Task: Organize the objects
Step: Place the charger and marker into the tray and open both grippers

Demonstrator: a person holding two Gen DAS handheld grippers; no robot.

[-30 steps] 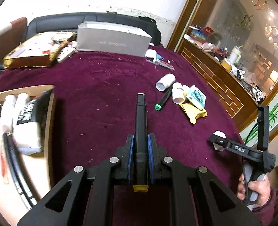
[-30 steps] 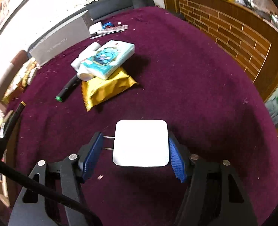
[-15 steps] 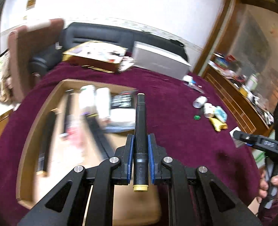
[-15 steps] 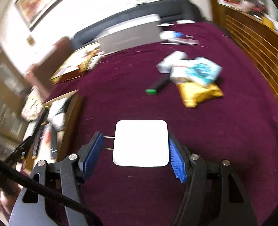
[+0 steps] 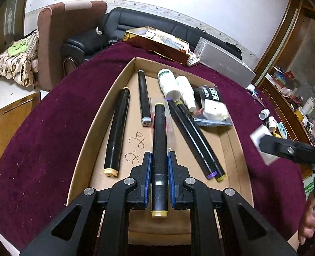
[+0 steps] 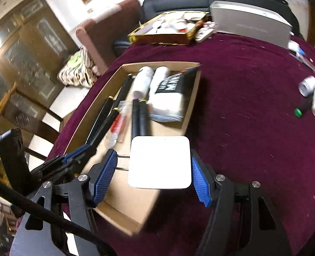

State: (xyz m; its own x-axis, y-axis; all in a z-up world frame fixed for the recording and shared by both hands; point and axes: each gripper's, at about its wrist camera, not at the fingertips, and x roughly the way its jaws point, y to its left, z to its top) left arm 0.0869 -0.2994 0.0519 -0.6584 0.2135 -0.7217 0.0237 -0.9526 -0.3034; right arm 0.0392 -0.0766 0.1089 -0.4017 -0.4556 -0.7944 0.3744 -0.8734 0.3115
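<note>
- Shallow brown cardboard tray (image 5: 240, 147) sits on the maroon tablecloth (image 5: 50, 128), markers and bottles inside
- Right gripper (image 6: 157, 166) grips a white square charger block (image 6: 159, 162) over the tray's edge
- Left gripper (image 5: 159, 170) pinches a black yellow-capped marker (image 5: 159, 149) above the tray

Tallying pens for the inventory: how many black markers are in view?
6: one in the left claw, four lying in the cardboard box, one green-capped on the tablecloth. Others may be hidden.

Our left gripper (image 5: 159, 178): black frame, blue ribbed pads, silver screws.
Our right gripper (image 6: 155, 176): same build, black cable.
</note>
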